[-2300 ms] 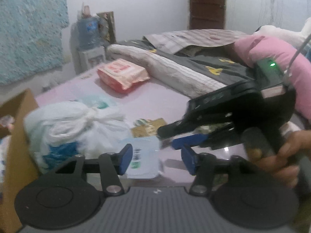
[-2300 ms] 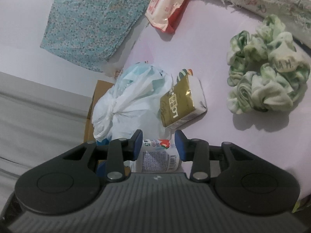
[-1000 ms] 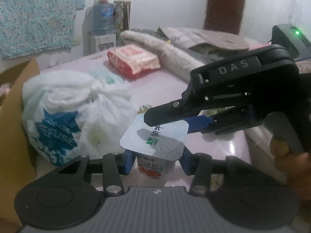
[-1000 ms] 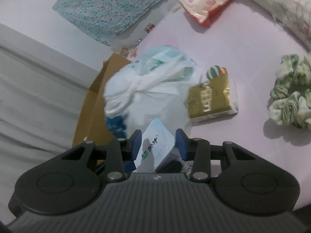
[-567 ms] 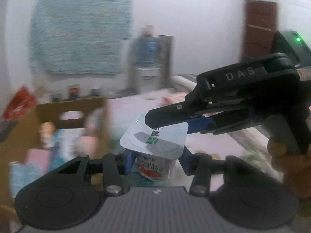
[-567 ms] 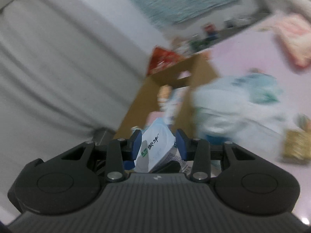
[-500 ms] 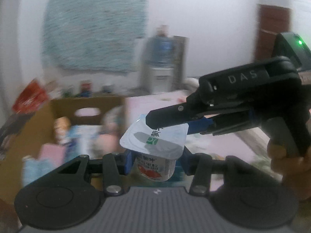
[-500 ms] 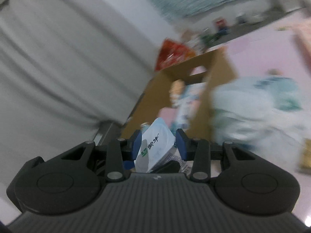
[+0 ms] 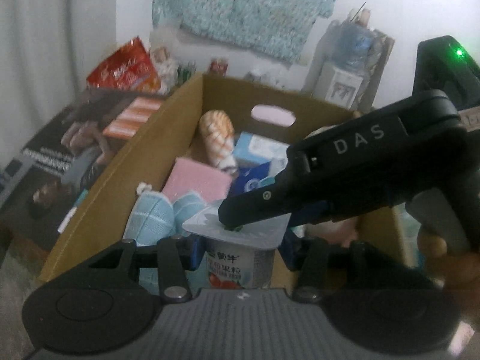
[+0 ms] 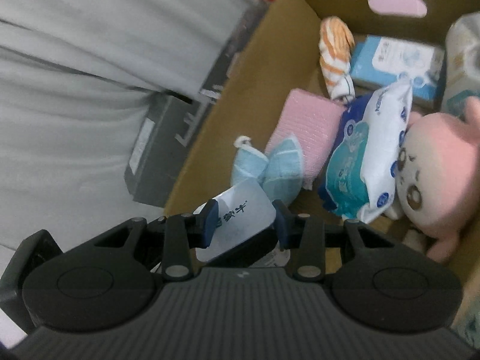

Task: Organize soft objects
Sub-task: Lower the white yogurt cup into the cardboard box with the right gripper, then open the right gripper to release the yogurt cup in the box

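Note:
A white yogurt cup with a foil lid hangs above the near end of an open cardboard box. My left gripper is shut on the cup's body, a blue pad on each side. Coming in from the right, my right gripper is shut across the lid's rim; in its own view the lid sits between its pads. Inside the box lie a pink plush, a wipes pack, a pink pack, a blue cloth and an orange-striped soft toy.
A red snack bag and a dark printed carton lie left of the box. A water dispenser stands behind it, under a turquoise cloth on the wall. A grey curtain hangs at the left.
Both grippers have swung together with the yogurt cup from over the bed and the white bag to above the cardboard box, and now look down into it.

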Motion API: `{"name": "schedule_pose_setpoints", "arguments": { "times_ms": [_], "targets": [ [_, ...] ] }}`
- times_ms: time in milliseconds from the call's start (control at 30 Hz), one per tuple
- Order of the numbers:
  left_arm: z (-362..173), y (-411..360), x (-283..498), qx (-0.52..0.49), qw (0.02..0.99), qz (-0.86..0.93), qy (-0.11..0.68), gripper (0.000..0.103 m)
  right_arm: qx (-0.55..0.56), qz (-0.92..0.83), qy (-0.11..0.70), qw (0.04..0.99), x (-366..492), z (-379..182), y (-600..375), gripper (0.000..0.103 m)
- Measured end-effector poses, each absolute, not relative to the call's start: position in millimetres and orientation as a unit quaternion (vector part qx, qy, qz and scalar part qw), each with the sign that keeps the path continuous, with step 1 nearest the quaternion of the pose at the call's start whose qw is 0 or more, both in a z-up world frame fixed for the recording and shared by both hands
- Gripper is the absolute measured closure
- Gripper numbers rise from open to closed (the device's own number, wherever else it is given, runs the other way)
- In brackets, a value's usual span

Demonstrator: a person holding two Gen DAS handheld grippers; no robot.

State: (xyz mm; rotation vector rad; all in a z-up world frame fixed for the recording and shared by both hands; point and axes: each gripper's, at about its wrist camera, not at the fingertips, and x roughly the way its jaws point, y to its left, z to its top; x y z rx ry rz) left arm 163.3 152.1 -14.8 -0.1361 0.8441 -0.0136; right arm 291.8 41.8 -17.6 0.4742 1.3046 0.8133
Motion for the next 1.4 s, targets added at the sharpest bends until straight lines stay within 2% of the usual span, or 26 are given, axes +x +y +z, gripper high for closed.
{"name": "schedule_pose_setpoints", "arguments": {
  "times_ms": [333,500,633,767,1067,1167,1300,1400],
  "targets": [
    [-43,169,182,-0.089,0.897,-0.014,0.433,0.053,0.180,0.342,0.589,0.709,319,-45,58,0.064],
    [-46,173,185,-0.090,0.890,-0.007,0.448,0.040,0.151,0.347,0.583,0.719,317,-52,64,0.064],
    [-41,171,182,-0.072,0.889,-0.004,0.451,0.037,0.154,0.357,0.584,0.712,315,-53,64,0.064],
    [-37,167,173,-0.054,0.891,-0.009,0.450,0.029,0.158,0.355,0.580,0.716,318,-51,62,0.062],
    [-14,161,146,-0.048,0.908,0.004,0.417,0.028,0.201,0.364,0.559,0.717,305,-28,39,0.059],
    [2,155,132,-0.052,0.917,0.002,0.395,0.026,0.239,0.375,0.525,0.725,288,-5,10,0.051],
    [26,131,106,-0.047,0.934,-0.023,0.352,0.017,0.297,0.383,0.466,0.741,246,19,-49,0.031],
    [37,103,87,-0.038,0.941,-0.068,0.330,0.012,0.330,0.368,0.423,0.759,200,30,-109,0.024]
  ]
}}
